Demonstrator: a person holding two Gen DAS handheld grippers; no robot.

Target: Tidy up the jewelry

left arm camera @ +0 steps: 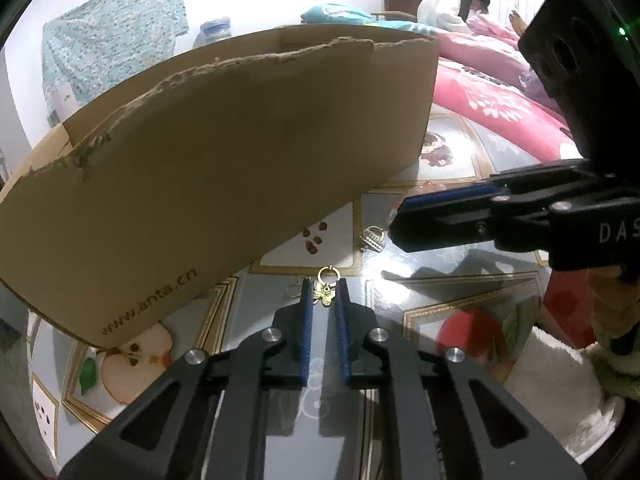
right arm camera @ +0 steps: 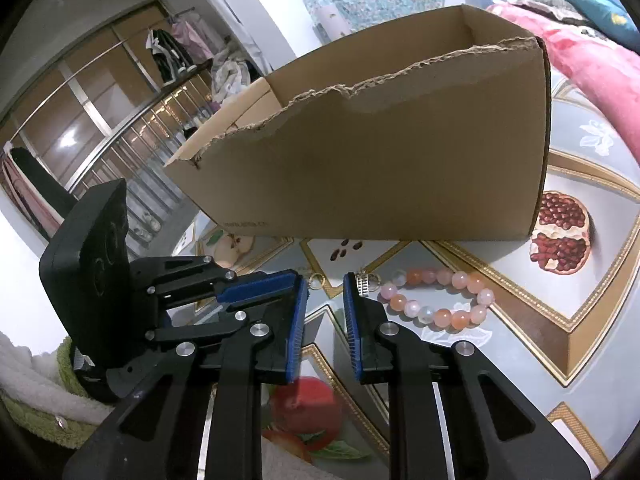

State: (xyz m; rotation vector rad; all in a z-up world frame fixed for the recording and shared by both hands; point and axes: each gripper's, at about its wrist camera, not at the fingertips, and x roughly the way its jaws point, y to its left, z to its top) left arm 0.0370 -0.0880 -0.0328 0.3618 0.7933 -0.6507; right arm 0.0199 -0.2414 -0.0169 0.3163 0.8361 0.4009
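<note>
A small gold butterfly earring [left arm camera: 324, 294] lies on the table, caught between the blue pads of my left gripper [left arm camera: 324, 285], which is shut on it. Its gold hoop [right arm camera: 316, 281] pokes out past the tips. A silver ring [left arm camera: 372, 238] rests just beyond, beside the tip of my right gripper [left arm camera: 396, 220]. In the right wrist view the right gripper [right arm camera: 326, 284] stands open with nothing between its pads, and the silver ring [right arm camera: 364, 282] sits against the outside of its right finger. A pink and orange bead bracelet [right arm camera: 436, 296] lies to the right. The left gripper's fingers [right arm camera: 256, 288] reach in from the left.
A torn-edged cardboard box [left arm camera: 240, 152] [right arm camera: 380, 160] stands open just behind the jewelry. The table [right arm camera: 580, 280] has a glossy fruit-patterned cover. A pink quilt [left arm camera: 492, 92] and a seated person [left arm camera: 452, 8] are beyond it. A fleecy sleeve [left arm camera: 616, 360] shows at the right.
</note>
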